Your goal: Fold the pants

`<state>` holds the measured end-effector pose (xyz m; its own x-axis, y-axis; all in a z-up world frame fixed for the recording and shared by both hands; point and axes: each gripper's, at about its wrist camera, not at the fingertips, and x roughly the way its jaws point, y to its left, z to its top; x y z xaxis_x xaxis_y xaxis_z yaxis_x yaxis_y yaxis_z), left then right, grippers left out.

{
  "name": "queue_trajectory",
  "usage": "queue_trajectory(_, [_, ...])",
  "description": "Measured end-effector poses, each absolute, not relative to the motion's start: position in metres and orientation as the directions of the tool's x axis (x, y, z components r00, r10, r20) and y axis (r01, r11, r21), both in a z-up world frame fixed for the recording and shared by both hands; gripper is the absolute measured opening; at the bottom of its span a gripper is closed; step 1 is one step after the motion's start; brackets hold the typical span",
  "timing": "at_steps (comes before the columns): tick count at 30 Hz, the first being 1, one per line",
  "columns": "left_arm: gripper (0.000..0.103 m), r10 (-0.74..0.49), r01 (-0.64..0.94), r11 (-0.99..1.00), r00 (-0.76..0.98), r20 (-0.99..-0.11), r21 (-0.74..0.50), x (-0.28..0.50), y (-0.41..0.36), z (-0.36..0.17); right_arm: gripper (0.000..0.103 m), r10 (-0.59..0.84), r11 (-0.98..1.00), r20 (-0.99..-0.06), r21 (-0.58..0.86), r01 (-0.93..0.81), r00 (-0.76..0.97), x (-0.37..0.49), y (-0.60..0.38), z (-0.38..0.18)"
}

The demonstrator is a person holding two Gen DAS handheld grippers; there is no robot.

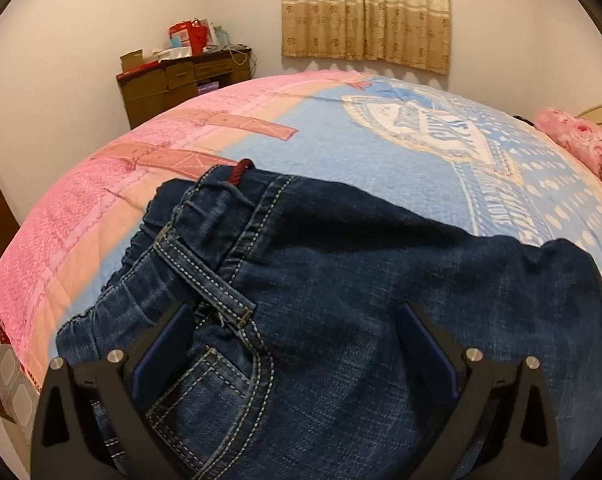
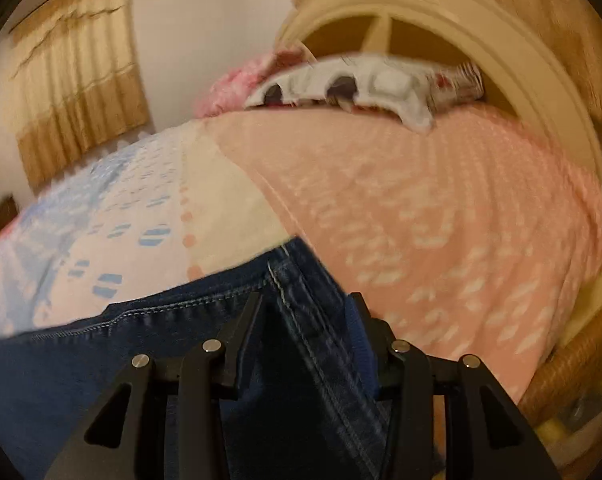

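Dark blue jeans [image 1: 341, 280] lie on the bed. The left wrist view shows their elastic waistband, a belt loop, a front pocket and a red drawstring end [image 1: 241, 170]. My left gripper [image 1: 293, 320] is open, its jaws wide apart over the waist and pocket area, fingers resting on or just above the denim. In the right wrist view the hem end of a leg [image 2: 293, 280] runs between the fingers of my right gripper [image 2: 305, 308], which stand partly open around the cloth; the frame is blurred and I cannot tell if they pinch it.
The bed has a pink and blue patterned cover [image 1: 341, 140]. A pink pillow [image 1: 577, 140] and a white printed pillow [image 2: 361, 84] lie by the cream headboard [image 2: 501, 52]. A brown desk [image 1: 181, 80] with clutter stands in the corner. Curtains [image 1: 365, 12] hang behind.
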<state>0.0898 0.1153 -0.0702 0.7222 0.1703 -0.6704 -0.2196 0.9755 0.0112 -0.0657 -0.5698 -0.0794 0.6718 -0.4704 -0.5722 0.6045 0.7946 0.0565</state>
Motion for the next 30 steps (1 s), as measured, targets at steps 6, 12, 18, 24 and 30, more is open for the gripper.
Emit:
queue_trajectory(6, [0.103, 0.178, -0.233, 0.972, 0.719, -0.672, 0.009, 0.091, 0.115, -0.070, 0.012, -0.468, 0.846, -0.570, -0.068, 0.529, 0.675, -0.055, -0.557, -0.078])
queue_trajectory(12, [0.103, 0.179, -0.233, 0.972, 0.718, -0.673, 0.009, 0.092, 0.114, -0.069, 0.009, -0.497, 0.830, -0.529, -0.060, 0.554, 0.688, -0.064, -0.551, -0.071])
queue_trajectory(18, [0.103, 0.181, -0.239, 0.971, 0.720, -0.670, 0.006, 0.091, 0.115, -0.069, 0.009, -0.562, 0.810, -0.468, -0.143, 0.569, 0.682, -0.052, -0.548, -0.050])
queue_trajectory(24, [0.103, 0.181, -0.227, 0.974, 0.721, -0.669, 0.019, 0.086, 0.113, -0.070, 0.011, -0.596, 0.782, -0.488, -0.173, 0.598, 0.638, -0.034, -0.554, -0.084])
queue_trajectory(30, [0.103, 0.180, -0.222, 0.975, 0.727, -0.663, 0.021, 0.085, 0.112, -0.071, 0.035, -0.573, 0.681, -0.470, 0.183, 0.709, 0.672, -0.110, -0.592, -0.058])
